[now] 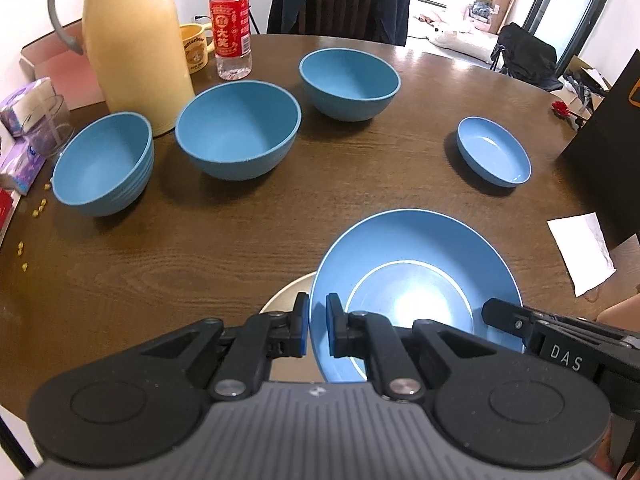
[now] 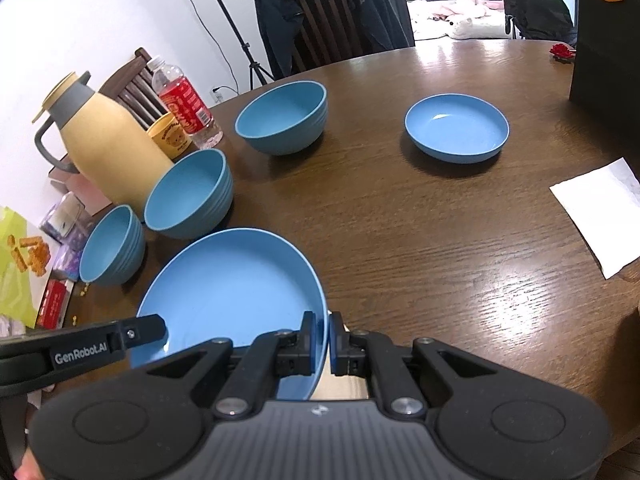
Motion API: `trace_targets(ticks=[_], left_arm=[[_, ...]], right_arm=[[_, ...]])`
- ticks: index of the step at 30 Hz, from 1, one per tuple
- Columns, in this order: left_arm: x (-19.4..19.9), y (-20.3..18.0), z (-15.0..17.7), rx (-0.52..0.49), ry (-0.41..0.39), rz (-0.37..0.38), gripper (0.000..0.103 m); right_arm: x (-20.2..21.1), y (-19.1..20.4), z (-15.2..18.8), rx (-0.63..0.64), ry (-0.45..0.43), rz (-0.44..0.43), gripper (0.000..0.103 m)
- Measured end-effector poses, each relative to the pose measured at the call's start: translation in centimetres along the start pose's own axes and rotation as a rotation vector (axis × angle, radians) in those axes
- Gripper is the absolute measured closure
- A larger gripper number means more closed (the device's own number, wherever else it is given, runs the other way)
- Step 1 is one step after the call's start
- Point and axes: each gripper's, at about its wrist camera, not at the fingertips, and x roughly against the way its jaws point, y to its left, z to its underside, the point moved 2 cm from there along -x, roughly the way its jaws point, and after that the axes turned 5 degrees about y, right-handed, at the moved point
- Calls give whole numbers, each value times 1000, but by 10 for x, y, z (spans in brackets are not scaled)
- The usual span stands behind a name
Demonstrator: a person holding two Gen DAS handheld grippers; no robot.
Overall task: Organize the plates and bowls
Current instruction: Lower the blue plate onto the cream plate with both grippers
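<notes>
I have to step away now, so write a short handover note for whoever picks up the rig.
Left gripper: shut on the left rim of the large blue plate.
Right gripper: shut on the same plate's right rim; the plate sits over a cream plate.
Elsewhere on the round wooden table: three deep blue bowls and one small shallow blue dish, all separate.
Done: nothing stacked yet.
Left: set the plate down, gather the bowls and dish.

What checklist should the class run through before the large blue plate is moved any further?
1. Left gripper straddles the large blue plate rim: ok.
2. Right gripper closed on opposite rim: ok.
3. Plate level: not ok, tilted.
4. Beige plate beneath, contact: cannot tell.
5. Small shallow blue dish apart on the brown wooden table: ok.
6. Three deep blue bowls unstacked: ok.
</notes>
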Motion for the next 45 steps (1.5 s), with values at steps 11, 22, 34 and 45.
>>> trace_targets(ticks=[11, 22, 34, 45], left_arm=[[-13, 12, 18, 29, 28, -16, 93], [-33, 19, 29, 39, 74, -53, 93], [-57, 17, 37, 40, 117, -75, 93], [-71, 14, 43, 11, 132, -101, 93]], right_arm=[[-17, 3, 14, 10, 41, -9, 97], [-38, 1, 25, 11, 77, -30, 97], [-62, -4, 33, 14, 109, -18, 97], [-78, -5, 41, 34, 115, -5, 97]])
